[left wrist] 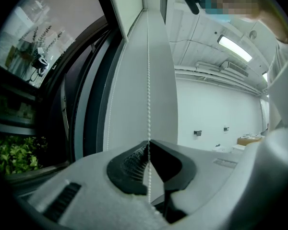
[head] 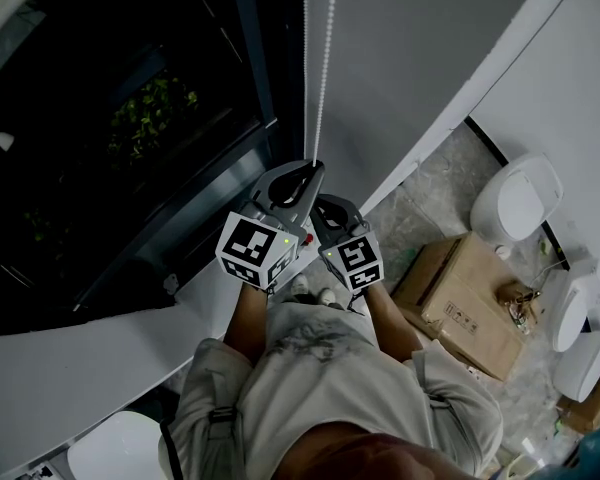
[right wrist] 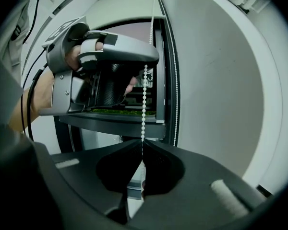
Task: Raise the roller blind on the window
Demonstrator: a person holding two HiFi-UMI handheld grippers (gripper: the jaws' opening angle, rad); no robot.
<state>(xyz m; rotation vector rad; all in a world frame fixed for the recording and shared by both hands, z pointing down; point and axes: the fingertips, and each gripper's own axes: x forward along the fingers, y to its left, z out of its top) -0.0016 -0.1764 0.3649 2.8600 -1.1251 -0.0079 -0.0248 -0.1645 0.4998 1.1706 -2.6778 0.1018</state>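
A white bead chain (head: 323, 68) hangs beside the dark window (head: 110, 118), and a second strand (head: 305, 58) runs close to its left. My left gripper (head: 302, 180) is shut on the bead chain (left wrist: 149, 80), its jaw tips meeting on it (left wrist: 149, 143). Just below it, my right gripper (head: 328, 211) is shut on the same chain (right wrist: 144, 104), with the tips pinching the beads (right wrist: 141, 143). The right gripper view shows the left gripper (right wrist: 105, 66) directly above, held in a hand. A pale panel (right wrist: 125, 8) spans the top of the window opening.
A grey wall (head: 410, 58) stands right of the chain. The white sill (head: 80, 358) runs under the window. On the floor to the right are a cardboard box (head: 460, 303) and white ceramic fixtures (head: 520, 200). Green plants (head: 150, 118) show outside.
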